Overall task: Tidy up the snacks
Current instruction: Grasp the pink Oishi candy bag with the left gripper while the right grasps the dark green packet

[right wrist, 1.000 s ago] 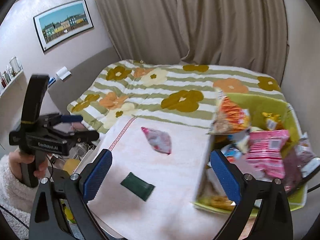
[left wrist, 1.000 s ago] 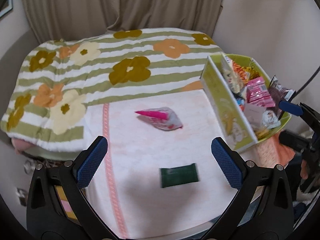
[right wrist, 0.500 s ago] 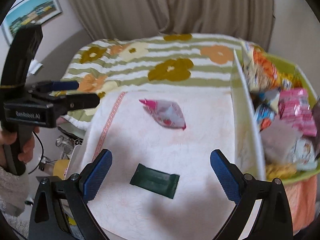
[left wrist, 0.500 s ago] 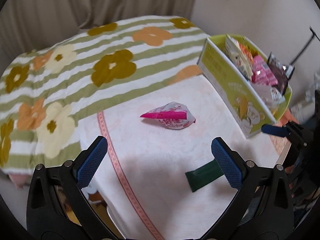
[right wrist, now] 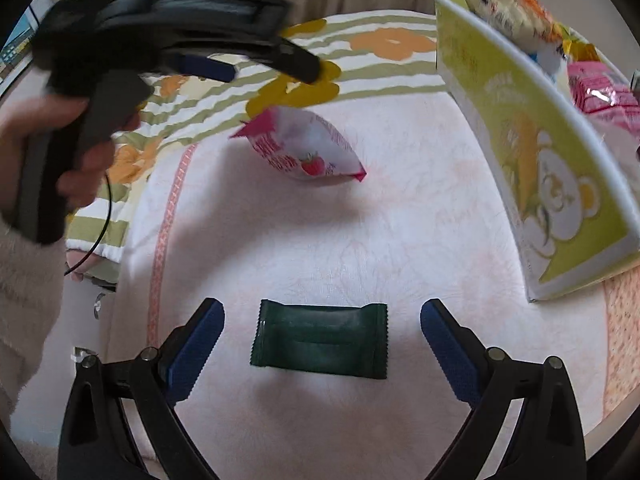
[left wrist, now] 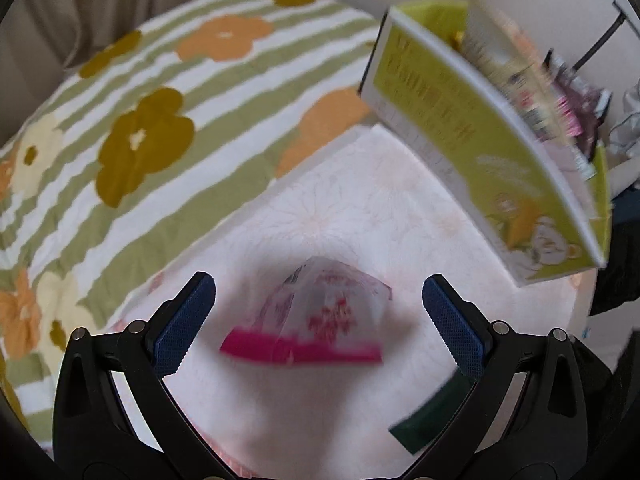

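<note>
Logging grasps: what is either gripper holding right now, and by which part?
Nothing. The left gripper is open around the pink packet; the right gripper is open around the green wrapper.

Wrapped bar (right wrist: 320, 340) lies on the cloth (right wrist: 400, 240) between my right gripper's (right wrist: 322, 338) fingers. Snack pouch (right wrist: 308, 146) ahead of it, box (right wrist: 532, 152) to the right.

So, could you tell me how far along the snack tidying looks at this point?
Mostly done: the green box at the right already holds many packets. In hand, in the sense of lined up: the open left gripper brackets the pink strawberry pouch, and the open right gripper brackets the dark green bar. Neither is gripped yet. Left: grasp both and drop them into the box.
</note>
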A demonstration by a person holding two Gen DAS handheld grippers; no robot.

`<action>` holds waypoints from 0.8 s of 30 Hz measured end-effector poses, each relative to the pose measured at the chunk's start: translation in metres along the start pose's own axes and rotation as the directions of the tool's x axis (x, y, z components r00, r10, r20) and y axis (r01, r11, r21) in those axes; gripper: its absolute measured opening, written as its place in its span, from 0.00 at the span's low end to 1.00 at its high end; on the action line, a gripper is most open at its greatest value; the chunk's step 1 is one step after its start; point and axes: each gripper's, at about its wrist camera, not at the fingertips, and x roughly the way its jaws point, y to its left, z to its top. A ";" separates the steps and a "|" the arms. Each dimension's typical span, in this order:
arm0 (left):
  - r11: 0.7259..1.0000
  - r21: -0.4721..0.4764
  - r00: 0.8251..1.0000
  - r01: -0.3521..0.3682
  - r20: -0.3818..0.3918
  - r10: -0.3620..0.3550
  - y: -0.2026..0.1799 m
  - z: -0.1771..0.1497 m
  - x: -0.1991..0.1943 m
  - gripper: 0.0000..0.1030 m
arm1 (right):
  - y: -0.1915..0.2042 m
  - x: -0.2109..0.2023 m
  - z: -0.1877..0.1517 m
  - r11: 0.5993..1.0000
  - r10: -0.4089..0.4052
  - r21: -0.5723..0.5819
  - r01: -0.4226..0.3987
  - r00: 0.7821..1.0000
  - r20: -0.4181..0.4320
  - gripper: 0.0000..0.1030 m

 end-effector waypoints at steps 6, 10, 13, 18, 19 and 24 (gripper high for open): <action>1.000 -0.023 0.998 -0.007 -0.066 0.005 0.007 -0.007 0.040 1.00 | 0.007 0.021 -0.007 0.998 -0.063 -0.003 0.063 0.998 0.027 0.95; 0.999 -0.032 0.997 0.008 -0.082 -0.010 0.012 -0.019 0.049 1.00 | 0.013 0.033 -0.009 0.998 -0.060 -0.022 0.061 0.998 0.016 0.95; 0.999 -0.040 0.997 0.018 -0.074 -0.021 0.013 -0.026 0.047 1.00 | 0.018 0.036 -0.014 0.995 -0.075 -0.065 0.076 0.997 0.014 0.95; 1.000 0.005 0.998 0.012 -0.059 -0.011 0.008 -0.035 0.043 0.96 | 0.021 0.037 -0.029 0.973 -0.144 -0.179 0.144 0.989 0.016 0.95; 1.000 0.010 0.998 0.013 -0.056 -0.013 0.008 -0.035 0.042 0.95 | 0.019 0.035 -0.031 0.970 -0.151 -0.190 0.152 0.988 0.019 0.95; 1.000 0.024 0.999 0.019 -0.038 -0.018 0.006 -0.041 0.037 0.89 | -0.014 0.021 -0.040 0.967 -0.188 -0.171 0.186 0.982 0.009 0.95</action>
